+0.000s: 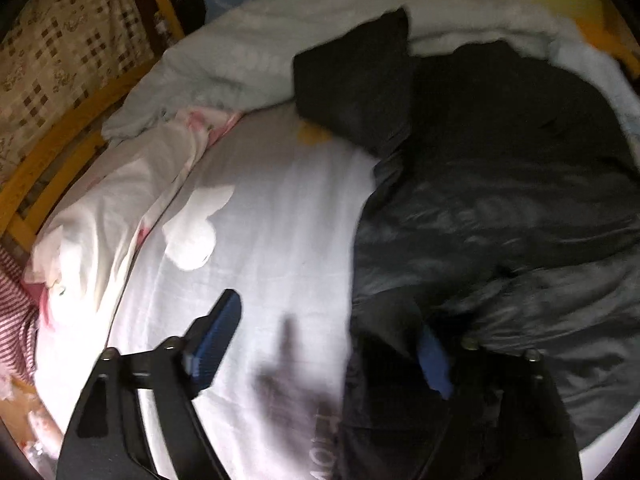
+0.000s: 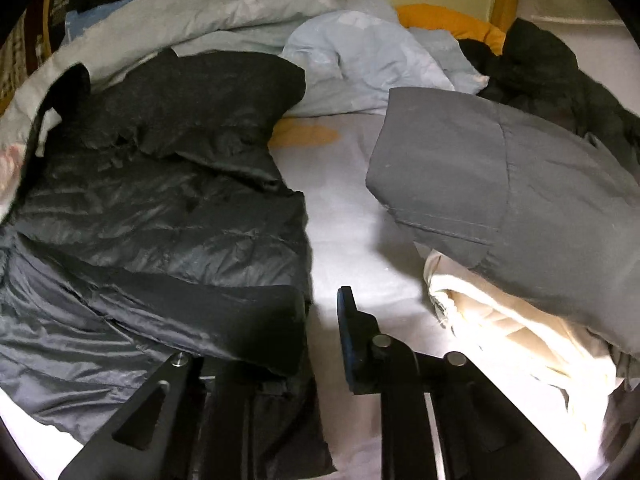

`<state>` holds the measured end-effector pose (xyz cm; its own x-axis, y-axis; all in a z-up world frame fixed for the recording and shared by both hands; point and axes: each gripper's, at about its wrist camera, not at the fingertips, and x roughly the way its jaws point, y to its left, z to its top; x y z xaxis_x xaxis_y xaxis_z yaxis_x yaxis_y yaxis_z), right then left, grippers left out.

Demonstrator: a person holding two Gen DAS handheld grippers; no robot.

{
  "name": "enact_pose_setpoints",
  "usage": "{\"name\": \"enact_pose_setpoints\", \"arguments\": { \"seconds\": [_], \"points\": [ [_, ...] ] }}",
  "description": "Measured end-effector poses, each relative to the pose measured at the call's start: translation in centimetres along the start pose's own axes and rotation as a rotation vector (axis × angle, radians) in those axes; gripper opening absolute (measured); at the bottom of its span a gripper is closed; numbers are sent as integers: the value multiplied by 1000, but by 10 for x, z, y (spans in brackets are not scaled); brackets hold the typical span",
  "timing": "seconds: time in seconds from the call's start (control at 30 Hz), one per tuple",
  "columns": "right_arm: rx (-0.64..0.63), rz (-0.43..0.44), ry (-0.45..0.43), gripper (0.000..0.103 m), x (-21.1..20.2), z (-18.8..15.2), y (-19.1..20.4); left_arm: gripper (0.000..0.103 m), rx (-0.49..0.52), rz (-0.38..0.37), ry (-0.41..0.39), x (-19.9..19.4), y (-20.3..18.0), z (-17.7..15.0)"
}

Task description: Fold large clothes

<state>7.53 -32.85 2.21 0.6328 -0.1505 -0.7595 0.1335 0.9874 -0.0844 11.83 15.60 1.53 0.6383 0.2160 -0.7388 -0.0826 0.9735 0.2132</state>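
A white bedsheet (image 1: 260, 216) carries a black puffer jacket (image 1: 500, 200) at frame right. The left gripper (image 1: 324, 344) stands wide open over its edge. The right gripper (image 2: 320, 320) is slightly parted, pinching nothing.

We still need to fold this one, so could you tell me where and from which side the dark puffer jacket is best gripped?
Grip the dark puffer jacket by the thick hem edge lying nearest the right gripper, coming in low from the bare white sheet on its right. That edge lies raised and free of other clothes, so a finger could probably slide under it.
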Motion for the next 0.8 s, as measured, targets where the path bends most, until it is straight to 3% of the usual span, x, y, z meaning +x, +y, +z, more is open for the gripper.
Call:
{"name": "enact_pose_setpoints", "arguments": {
  "seconds": [0.1, 0.17, 0.43, 0.5, 0.6, 0.8],
  "points": [
    [5, -7, -23, 36, -14, -3, -5, 84, 4, -66, -26, -18, -4, -1],
    [15, -4, -48, 57, -25, -6, -7, 84, -5, -105, -52, -30, -5, -2],
    [14, 70, -179, 68, -80, -18, -10, 89, -34, -135, -250, -95, -7, -12],
    [3, 112, -198, 74, -88, -20, -9, 91, -32, -177, -263, -105, -9, -14],
    [-1, 186, -142, 81, -86, -22, -9, 92, -18, -217, -260, -111, -17, -16],
    [30, 155, -141, 81, -86, -27, -15, 92, 39, -164, -250, -101, -32, -21]
  ]
}}
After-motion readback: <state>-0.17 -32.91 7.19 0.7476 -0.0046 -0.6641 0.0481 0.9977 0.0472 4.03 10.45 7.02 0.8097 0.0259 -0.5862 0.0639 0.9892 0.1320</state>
